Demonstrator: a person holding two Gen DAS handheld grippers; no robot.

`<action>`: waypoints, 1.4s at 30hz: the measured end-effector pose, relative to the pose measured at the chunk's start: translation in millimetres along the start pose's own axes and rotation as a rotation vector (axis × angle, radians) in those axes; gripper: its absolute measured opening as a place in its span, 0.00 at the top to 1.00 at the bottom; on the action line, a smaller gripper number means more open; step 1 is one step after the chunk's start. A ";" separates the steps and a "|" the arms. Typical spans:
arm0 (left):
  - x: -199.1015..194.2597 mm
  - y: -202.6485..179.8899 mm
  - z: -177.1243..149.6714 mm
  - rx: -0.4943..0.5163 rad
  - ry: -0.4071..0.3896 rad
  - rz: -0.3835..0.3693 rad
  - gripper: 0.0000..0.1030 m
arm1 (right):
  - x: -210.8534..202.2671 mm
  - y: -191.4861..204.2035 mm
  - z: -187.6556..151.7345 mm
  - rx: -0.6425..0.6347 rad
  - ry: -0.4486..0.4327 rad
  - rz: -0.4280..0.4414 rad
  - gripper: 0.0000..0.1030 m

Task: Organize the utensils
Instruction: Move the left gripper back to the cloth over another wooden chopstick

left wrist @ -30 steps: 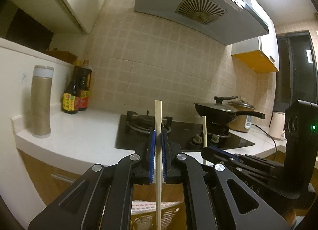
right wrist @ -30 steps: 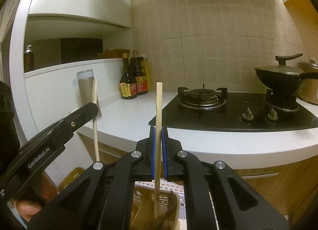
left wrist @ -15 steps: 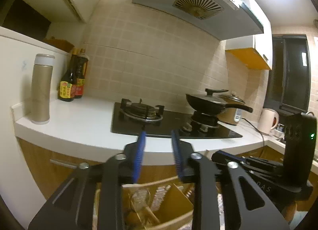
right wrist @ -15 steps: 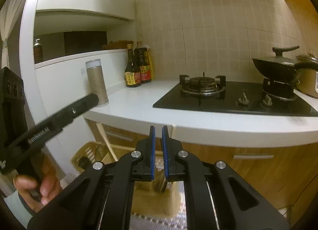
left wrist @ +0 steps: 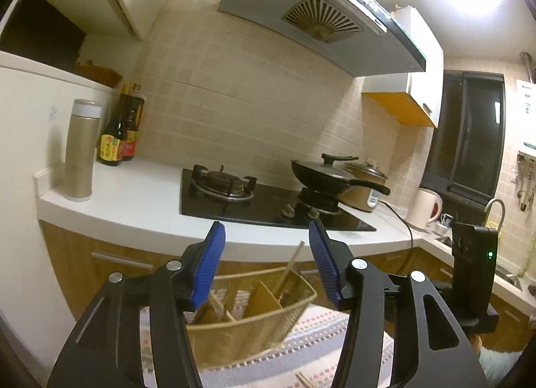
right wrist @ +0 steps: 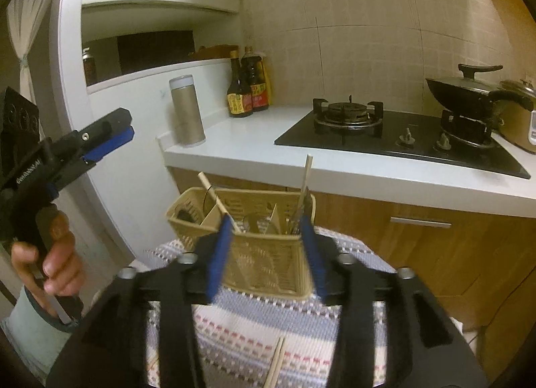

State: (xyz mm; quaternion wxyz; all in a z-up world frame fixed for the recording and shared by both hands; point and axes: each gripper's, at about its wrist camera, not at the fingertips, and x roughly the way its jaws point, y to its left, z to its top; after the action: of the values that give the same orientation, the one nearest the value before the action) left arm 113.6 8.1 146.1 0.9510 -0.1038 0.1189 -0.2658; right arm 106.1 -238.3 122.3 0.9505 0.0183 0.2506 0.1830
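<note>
A woven utensil basket (right wrist: 268, 264) with dividers stands on a striped cloth (right wrist: 268, 331); it also shows in the left wrist view (left wrist: 254, 324). Two wooden chopsticks stand in it, one leaning left (right wrist: 214, 197) and one at the right (right wrist: 305, 177); the left wrist view shows one chopstick (left wrist: 288, 267). A loose chopstick (right wrist: 276, 363) lies on the cloth. My left gripper (left wrist: 266, 254) is open and empty above the basket. My right gripper (right wrist: 268, 250) is open and empty, just in front of the basket.
Behind the basket runs a white counter (right wrist: 254, 150) with a thermos (right wrist: 187, 110), sauce bottles (right wrist: 248, 93), a gas hob (right wrist: 385, 133), a lidded wok (right wrist: 465, 89) and a rice cooker (right wrist: 522, 116). Wooden cabinet fronts (right wrist: 435, 247) are below. A kettle (left wrist: 425, 208) stands farther right.
Both grippers held upright chopsticks a second ago. Both have opened wide, and the chopsticks now stand in the basket. Both grippers have pulled up and back.
</note>
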 end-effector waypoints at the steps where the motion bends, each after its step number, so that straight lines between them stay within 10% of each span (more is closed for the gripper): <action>1: -4.0 -1.3 -1.4 0.003 0.003 0.003 0.49 | -2.8 3.5 -2.6 -0.012 0.009 -0.015 0.53; 20: -4.1 33.1 -83.8 -0.058 0.450 0.159 0.48 | 57.7 -4.0 -92.1 0.133 0.604 -0.044 0.53; 33: 38.2 60.4 -150.5 -0.188 0.834 0.100 0.50 | 93.1 -20.5 -110.3 0.166 0.806 -0.067 0.64; 42: 59.9 59.2 -165.4 -0.160 0.949 0.117 0.56 | 116.5 -1.0 -121.7 0.115 0.897 -0.090 0.69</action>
State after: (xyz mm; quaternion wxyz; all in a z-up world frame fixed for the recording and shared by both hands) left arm 145.3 3.6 -36.8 0.7942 -0.0371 0.5652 -0.2200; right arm 141.7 -204.5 -38.9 0.7524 -0.0207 0.6479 0.1172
